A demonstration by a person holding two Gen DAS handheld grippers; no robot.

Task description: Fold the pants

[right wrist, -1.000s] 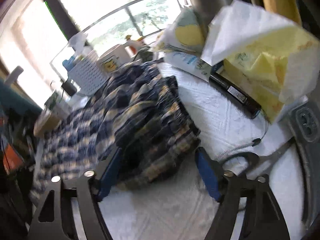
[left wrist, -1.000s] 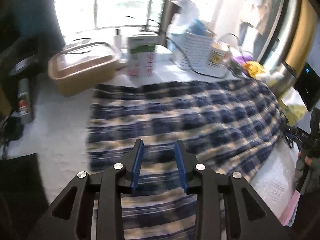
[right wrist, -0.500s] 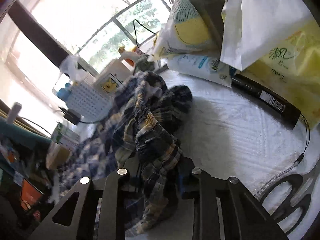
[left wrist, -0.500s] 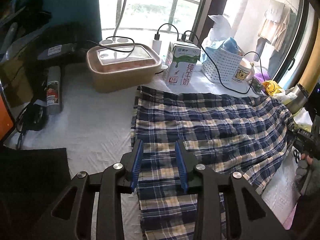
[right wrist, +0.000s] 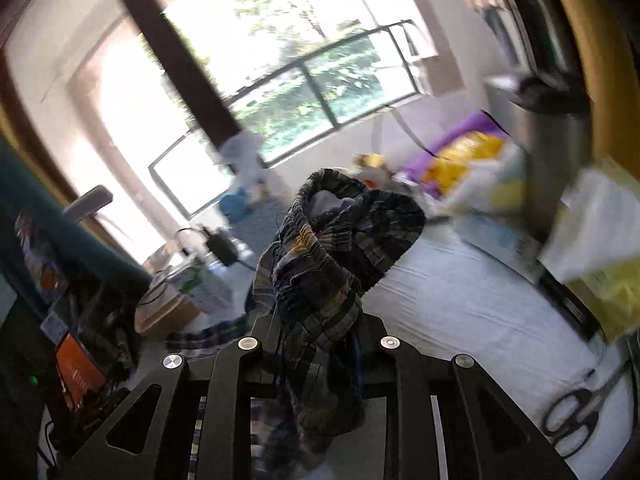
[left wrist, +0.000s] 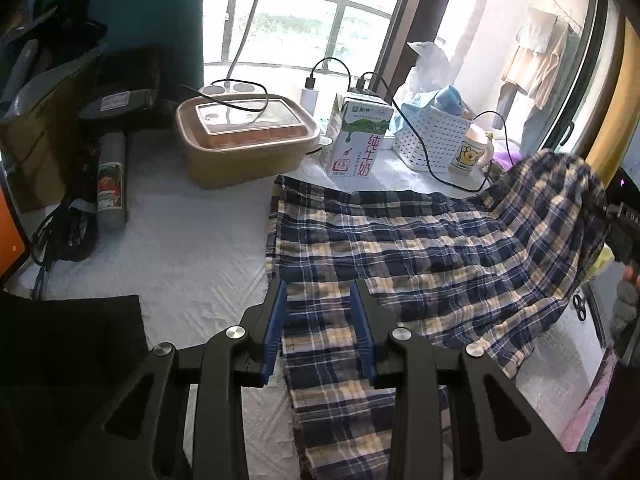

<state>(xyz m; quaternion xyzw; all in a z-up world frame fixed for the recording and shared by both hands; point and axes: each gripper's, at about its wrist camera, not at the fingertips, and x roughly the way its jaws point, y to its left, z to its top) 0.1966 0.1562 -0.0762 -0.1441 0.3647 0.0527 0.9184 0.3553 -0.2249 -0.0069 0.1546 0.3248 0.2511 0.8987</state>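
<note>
Waistband end of pants (left wrist: 420, 240) now lifted off table (left wrist: 192, 248) at 3 o'clock; half second back it lay bunched flat. Fold beginning, I judge. My right gripper (right wrist: 316, 344) clamped on gathered elastic. My left gripper (left wrist: 320, 320) fingers apart, above hem edge, gripping nothing. Plaid navy-cream, leg end spread smooth at 6 o'clock.

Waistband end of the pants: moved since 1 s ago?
Yes. The right gripper has shut on the pants and lifted that end off the white table cover; in the left wrist view it now hangs above the mug.
</note>
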